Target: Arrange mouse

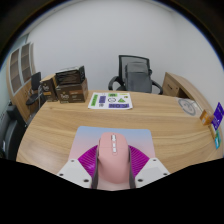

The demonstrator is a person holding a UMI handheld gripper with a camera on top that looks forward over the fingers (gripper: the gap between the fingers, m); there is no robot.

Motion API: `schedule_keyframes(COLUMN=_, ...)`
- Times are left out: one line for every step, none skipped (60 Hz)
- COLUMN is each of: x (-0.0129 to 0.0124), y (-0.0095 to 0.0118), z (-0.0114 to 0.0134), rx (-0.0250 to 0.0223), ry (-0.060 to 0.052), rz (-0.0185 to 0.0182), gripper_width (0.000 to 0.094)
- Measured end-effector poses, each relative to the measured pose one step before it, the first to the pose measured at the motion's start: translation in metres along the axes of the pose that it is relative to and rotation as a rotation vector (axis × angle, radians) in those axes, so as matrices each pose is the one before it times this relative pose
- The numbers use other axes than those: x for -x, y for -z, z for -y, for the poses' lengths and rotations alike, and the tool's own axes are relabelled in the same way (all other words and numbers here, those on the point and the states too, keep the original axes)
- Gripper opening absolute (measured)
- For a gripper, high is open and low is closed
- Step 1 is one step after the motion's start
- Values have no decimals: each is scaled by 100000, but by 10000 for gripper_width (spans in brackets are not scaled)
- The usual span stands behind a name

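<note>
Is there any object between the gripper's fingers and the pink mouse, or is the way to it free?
Nothing visible stands in the way. The pink mouse already lies between the fingers of the gripper, on the grey mouse mat on the wooden table. The green sheet lies well beyond.

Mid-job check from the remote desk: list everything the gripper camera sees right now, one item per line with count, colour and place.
mouse: one, pink, between the fingers, both pads against its sides
mouse mat: one, grey, on the table under and just beyond the mouse
table: one, light wood, across the view ahead of the fingers
printed sheet: one, white with green and purple patches, at the table's far edge
office chair: one, black and grey, behind the table
black unit: one, at the far left of the table; cannot tell what it is
small items: a few, purple and blue, on the table's right end
gripper: one, magenta pads, shut on the mouse
</note>
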State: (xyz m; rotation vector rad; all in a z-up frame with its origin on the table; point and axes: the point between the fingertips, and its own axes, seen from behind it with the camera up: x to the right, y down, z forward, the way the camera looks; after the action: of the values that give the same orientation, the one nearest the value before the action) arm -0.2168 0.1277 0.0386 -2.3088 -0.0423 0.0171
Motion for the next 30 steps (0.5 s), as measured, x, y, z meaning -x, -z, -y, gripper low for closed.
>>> schedule_keyframes(x=75, y=-448, z=-40, rx=683, ry=-109, rz=381, gripper_width=419)
schedule_keyframes(x=107, y=-438, z=-74, rx=730, ry=-292, rz=467, gripper_width=419)
schedule_keyframes(x=25, y=-578, z=-198, rx=576, ry=0, rz=458, gripper_width=420)
schedule_keyframes(x=42, y=-254, z=-132, rx=1005, ry=-136, rz=407, gripper_width=419)
schedule_keyframes(x=-4, y=-370, z=-200, rx=1129, ry=-65, rz=319, gripper_width=419)
schedule_keyframes(x=-13, y=-334, z=-238, rx=1084, ry=13, rz=116, gripper_width=420)
schedule_keyframes(x=-35, y=-299, z=-210, rx=998, ry=131, rz=-24, gripper_width=420)
schedule_keyframes(x=-12, y=-285, z=-196, rx=767, ry=291, rz=8, gripper_width=420)
schedule_keyframes(x=-9, y=-138, z=-324, rx=437, ry=342, rz=145, gripper_width=419)
schedule_keyframes(x=15, y=-242, z=-194, rx=558, ry=481, rz=-96, gripper_width=419)
schedule_keyframes(x=0, y=-297, z=-277, rx=865, ry=391, rz=-10, gripper_width=421)
schedule_keyframes(x=0, y=-278, z=-476, rx=1253, ry=423, rz=16, gripper_width=421)
schedule_keyframes(x=57, y=-65, z=-139, rx=422, ry=310, rz=207, gripper_width=422)
schedule_keyframes(x=-30, y=-70, z=233, rx=-1279, ry=477, rz=81, gripper_width=422)
schedule_keyframes(x=-50, y=-96, z=-25, rx=-717, ry=1225, rz=-35, gripper_width=420)
schedule_keyframes(x=-37, y=-1, z=-164, rx=301, ry=1293, rz=-48, gripper_width=421)
schedule_keyframes(x=-42, y=36, z=-9, rx=91, ry=816, rz=70, gripper_width=421)
schedule_keyframes(x=-45, y=-20, z=27, rx=-183, ry=542, rz=-67, gripper_width=421)
schedule_keyframes(x=-22, y=-15, z=-43, rx=169, ry=210, rz=55, gripper_width=421)
schedule_keyframes(x=-16, y=-6, z=-33, rx=204, ry=-89, rz=61, gripper_width=424)
schedule_keyframes(x=-7, y=1, z=23, rx=68, ry=-345, rz=44, gripper_width=425)
schedule_keyframes(x=1, y=2, z=4, rx=169, ry=-441, rz=28, gripper_width=431)
schedule_keyframes(x=38, y=-14, z=-7, rx=236, ry=-435, rz=105, gripper_width=450)
schedule_keyframes(x=41, y=-32, z=69, rx=246, ry=-187, rz=-103, gripper_width=463)
schedule_keyframes(x=43, y=2, z=1, rx=325, ry=-59, rz=-84, gripper_width=485)
schedule_keyframes(x=-1, y=-12, z=-35, rx=386, ry=-11, rz=-177, gripper_width=502)
schedule_keyframes(x=-12, y=-44, z=-77, rx=700, ry=48, rz=-204, gripper_width=526)
schedule_keyframes(x=-35, y=-44, z=-73, rx=802, ry=28, rz=-278, gripper_width=541)
schedule_keyframes(x=29, y=-29, z=-64, rx=904, ry=54, rz=-34, gripper_width=567)
schedule_keyframes(x=13, y=35, z=34, rx=322, ry=-329, rz=1, gripper_width=598)
